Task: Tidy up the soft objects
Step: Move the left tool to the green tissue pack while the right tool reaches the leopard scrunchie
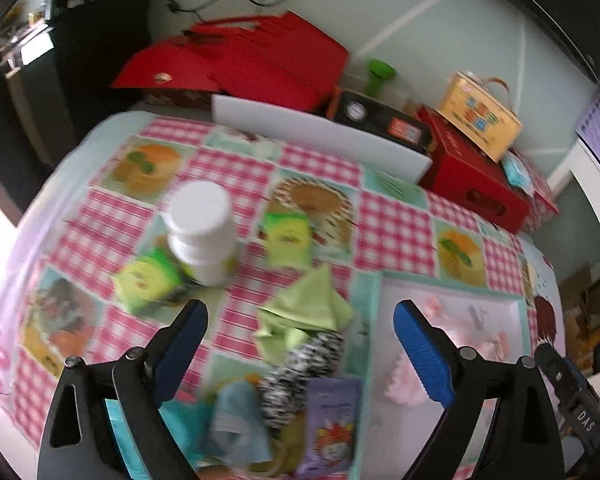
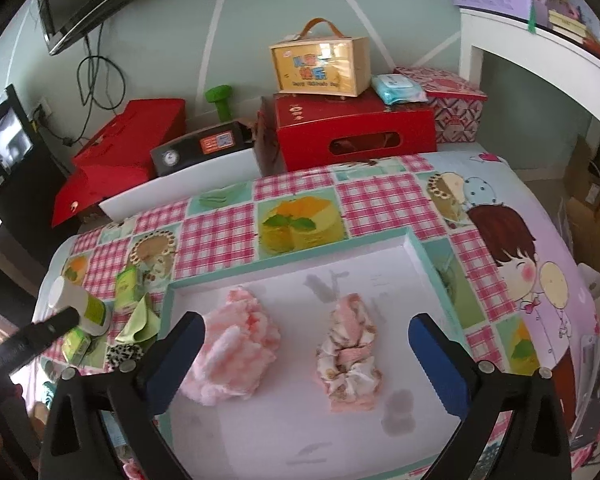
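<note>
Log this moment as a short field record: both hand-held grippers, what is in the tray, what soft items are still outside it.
left hand-held gripper: open, empty, over the pile
right hand-held gripper: open, empty, over the tray
tray: white, teal rim, on checked cloth
in tray: fluffy pink scrunchie; pink patterned scrunchie
outside tray: green cloth; black-and-white scrunchie; light blue cloth
nearby: white bottle
</note>
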A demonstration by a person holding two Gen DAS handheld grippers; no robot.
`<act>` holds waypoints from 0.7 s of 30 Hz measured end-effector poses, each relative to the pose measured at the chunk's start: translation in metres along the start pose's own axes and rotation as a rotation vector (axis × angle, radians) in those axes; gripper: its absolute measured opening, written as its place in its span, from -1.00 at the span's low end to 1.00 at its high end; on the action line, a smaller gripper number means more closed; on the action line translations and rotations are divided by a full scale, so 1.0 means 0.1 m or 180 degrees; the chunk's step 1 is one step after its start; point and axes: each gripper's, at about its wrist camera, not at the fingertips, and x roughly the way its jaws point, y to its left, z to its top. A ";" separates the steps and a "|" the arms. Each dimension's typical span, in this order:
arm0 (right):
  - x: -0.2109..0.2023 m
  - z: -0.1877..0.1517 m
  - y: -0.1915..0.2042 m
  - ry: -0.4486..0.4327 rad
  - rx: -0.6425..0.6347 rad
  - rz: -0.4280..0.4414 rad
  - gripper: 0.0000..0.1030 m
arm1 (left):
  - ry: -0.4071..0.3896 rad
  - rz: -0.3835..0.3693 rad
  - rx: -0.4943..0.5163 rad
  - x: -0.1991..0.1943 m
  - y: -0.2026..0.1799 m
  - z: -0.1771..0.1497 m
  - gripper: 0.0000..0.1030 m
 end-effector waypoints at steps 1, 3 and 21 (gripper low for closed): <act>0.01 -0.01 0.05 0.0017 -0.0029 0.0020 1.00 | -0.0026 0.0035 -0.0037 -0.03 0.07 0.02 0.83; 0.03 -0.04 0.12 0.0042 -0.0073 0.0043 1.00 | -0.0067 0.0096 -0.0127 -0.10 0.22 0.06 0.83; 0.17 -0.26 1.05 0.0250 -0.0543 0.0750 1.00 | -0.0021 0.0691 -0.0928 -0.30 1.59 0.06 0.83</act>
